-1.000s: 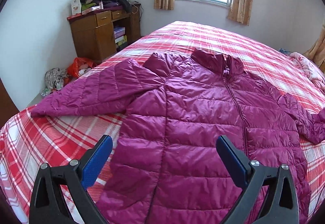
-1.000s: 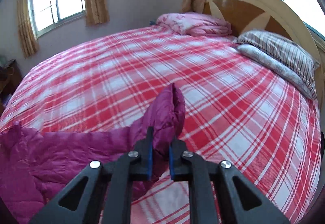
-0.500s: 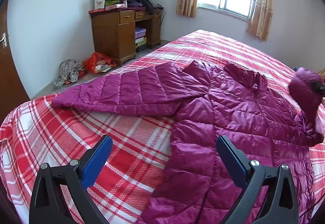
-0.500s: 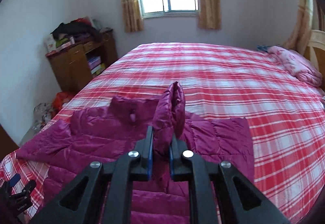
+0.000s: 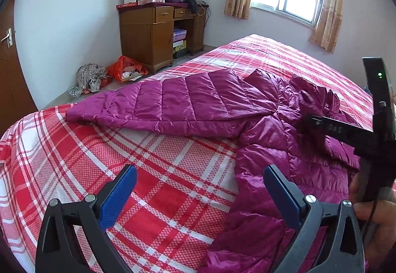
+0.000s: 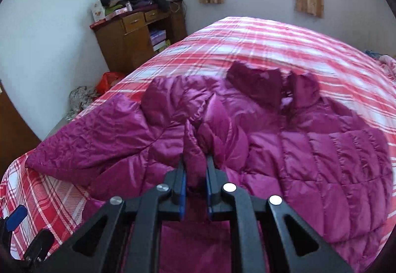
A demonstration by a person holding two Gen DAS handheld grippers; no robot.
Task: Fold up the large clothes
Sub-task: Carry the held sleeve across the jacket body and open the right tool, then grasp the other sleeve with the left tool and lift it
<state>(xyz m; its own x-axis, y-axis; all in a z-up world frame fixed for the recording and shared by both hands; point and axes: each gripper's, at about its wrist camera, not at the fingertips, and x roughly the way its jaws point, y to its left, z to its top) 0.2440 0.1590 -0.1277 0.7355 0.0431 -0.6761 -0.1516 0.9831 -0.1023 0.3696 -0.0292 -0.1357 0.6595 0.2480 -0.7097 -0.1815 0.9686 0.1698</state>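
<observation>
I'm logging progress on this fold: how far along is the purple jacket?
Early. Done: one sleeve now lies across the chest of the purple jacket. In hand: the right hand-held gripper has just been opening, with that cuff between its pads; whether they grip it is unclear. Left: the other sleeve lies spread on the plaid bed, the left hand-held gripper is open and empty, and the body is unfolded.
</observation>
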